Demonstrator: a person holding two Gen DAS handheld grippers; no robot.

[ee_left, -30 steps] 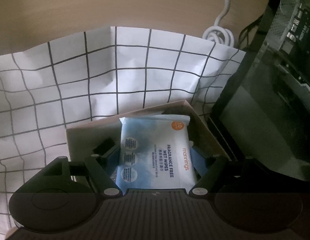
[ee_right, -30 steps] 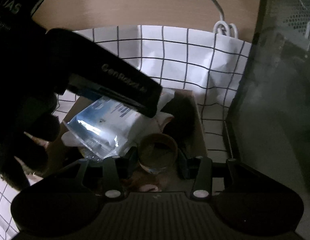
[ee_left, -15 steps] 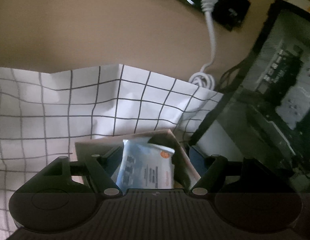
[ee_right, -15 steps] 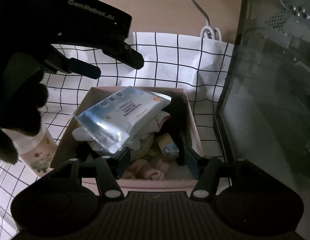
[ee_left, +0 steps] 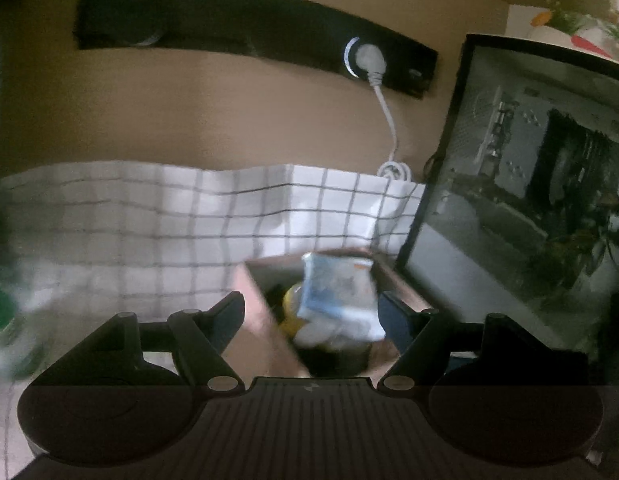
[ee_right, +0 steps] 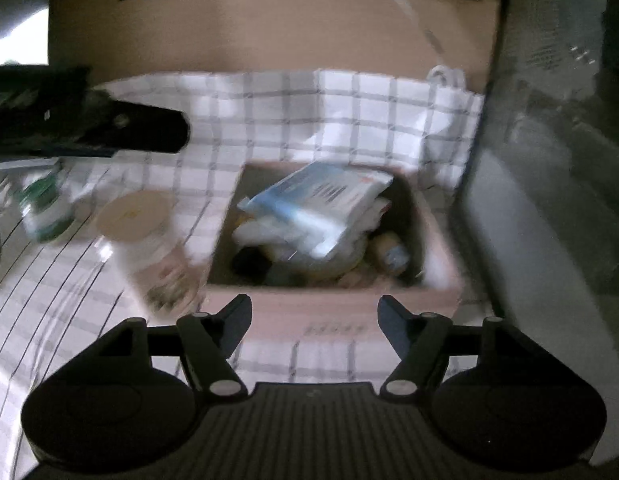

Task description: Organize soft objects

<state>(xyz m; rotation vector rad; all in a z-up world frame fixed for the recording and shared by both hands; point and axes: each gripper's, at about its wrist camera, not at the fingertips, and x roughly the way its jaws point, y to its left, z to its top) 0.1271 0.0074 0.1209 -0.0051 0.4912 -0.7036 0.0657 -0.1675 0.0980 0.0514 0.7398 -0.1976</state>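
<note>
A blue and white pack of wet wipes (ee_right: 321, 204) lies on top of other soft things in an open pink cardboard box (ee_right: 333, 300) on the checked cloth. The pack also shows in the left wrist view (ee_left: 337, 296), inside the box (ee_left: 261, 320). My left gripper (ee_left: 311, 312) is open and empty, above and in front of the box; its finger shows in the right wrist view (ee_right: 121, 132), up at the left. My right gripper (ee_right: 314, 320) is open and empty, just before the box's near wall.
A white cup with a tan lid (ee_right: 145, 240) and a green-labelled bottle (ee_right: 45, 212) stand left of the box. A dark glass-sided computer case (ee_right: 549, 200) stands close on the right. A black power strip (ee_left: 249, 36) with a white cable lies on the wooden desk behind.
My left gripper has let go of the wipes pack, which now lies in the box, and has pulled up and back. My right gripper has also drawn back from inside the box.
</note>
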